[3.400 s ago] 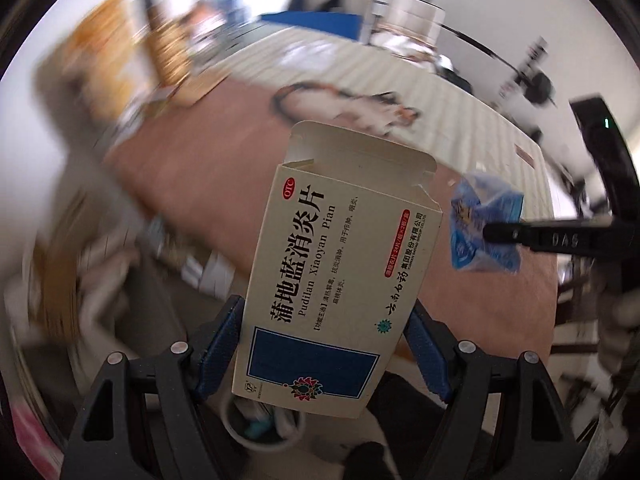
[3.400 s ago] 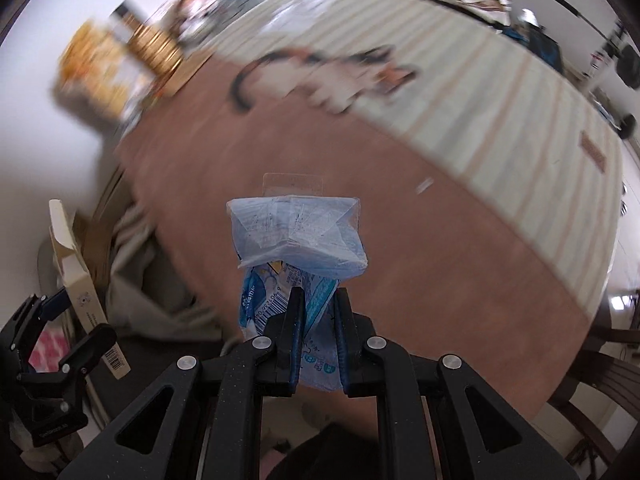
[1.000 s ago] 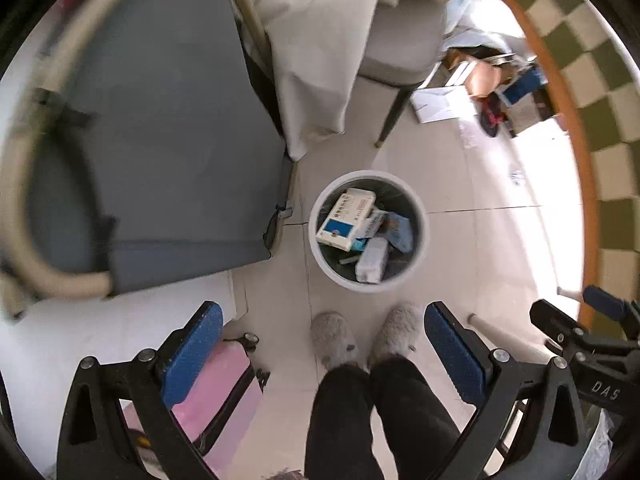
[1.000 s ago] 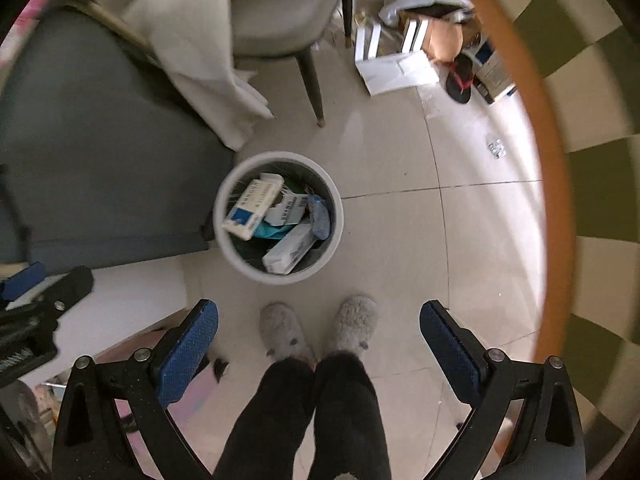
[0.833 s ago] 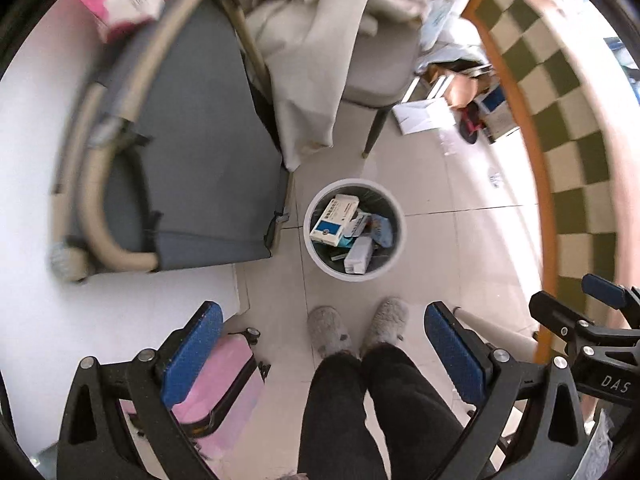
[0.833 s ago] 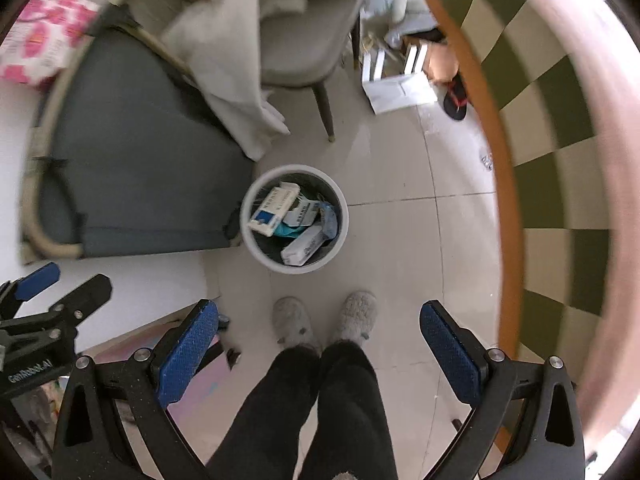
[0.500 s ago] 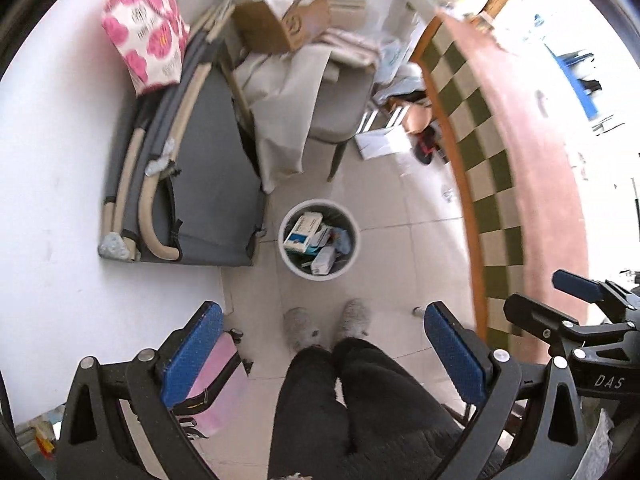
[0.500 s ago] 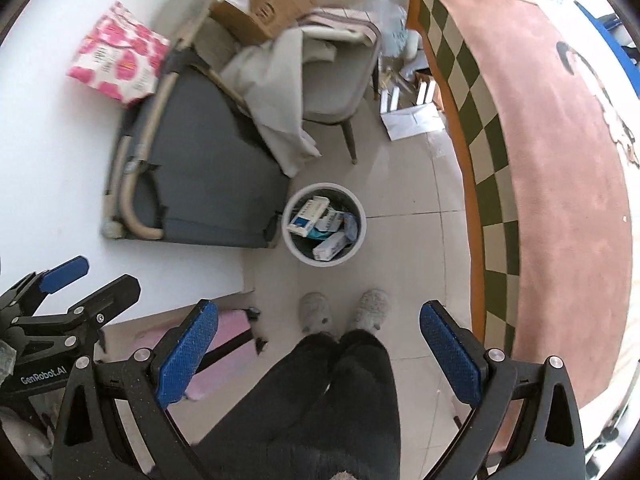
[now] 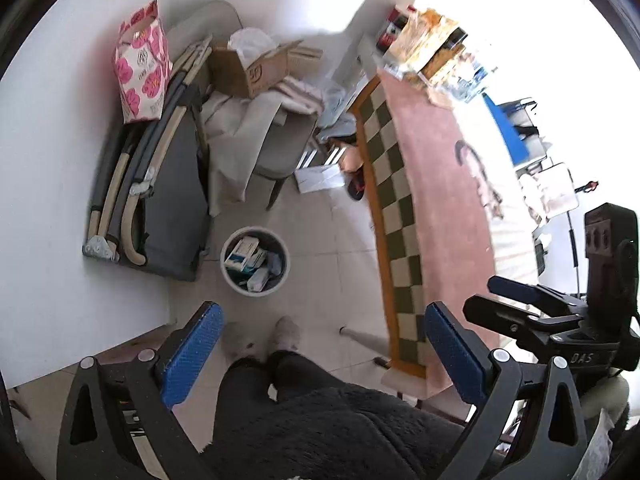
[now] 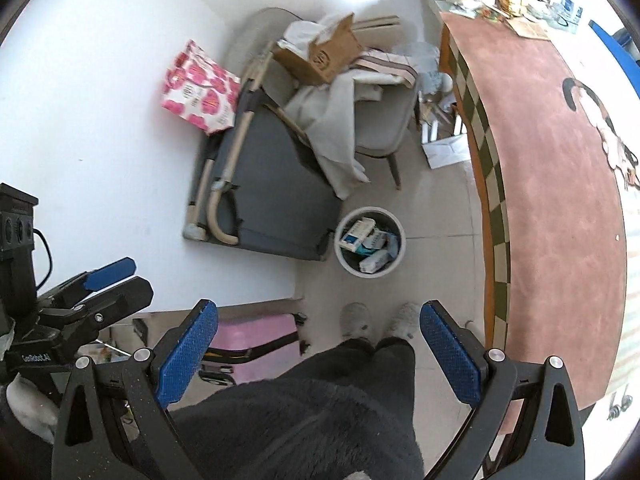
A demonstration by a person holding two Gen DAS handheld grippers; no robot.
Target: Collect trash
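A round white waste bin (image 9: 230, 258) (image 10: 344, 258) stands on the tiled floor, well below both grippers. Inside it lie a white-and-blue medicine box (image 9: 242, 254) (image 10: 357, 236), a blue wrapper (image 9: 275, 261) (image 10: 393, 246) and other packets. My left gripper (image 9: 322, 354) is open and empty, high above the floor. My right gripper (image 10: 316, 350) is open and empty as well. Each gripper shows at the edge of the other's view, the right gripper (image 9: 520, 300) and the left gripper (image 10: 108, 280).
A person's dark-trousered legs (image 10: 372, 364) and grey slippers (image 9: 286, 332) stand just short of the bin. A folded grey cot (image 10: 280, 200), a draped chair (image 10: 380, 132), a cardboard box (image 9: 252, 68) and a pink floral bag (image 9: 142, 64) crowd the wall. The table (image 10: 560, 184) with a pink, checker-edged cloth runs along the right.
Both grippers have risen and tilted up, so the bin looks smaller and more of the table and wall shows. The box and wrapper held 3.4 s ago lie in the bin.
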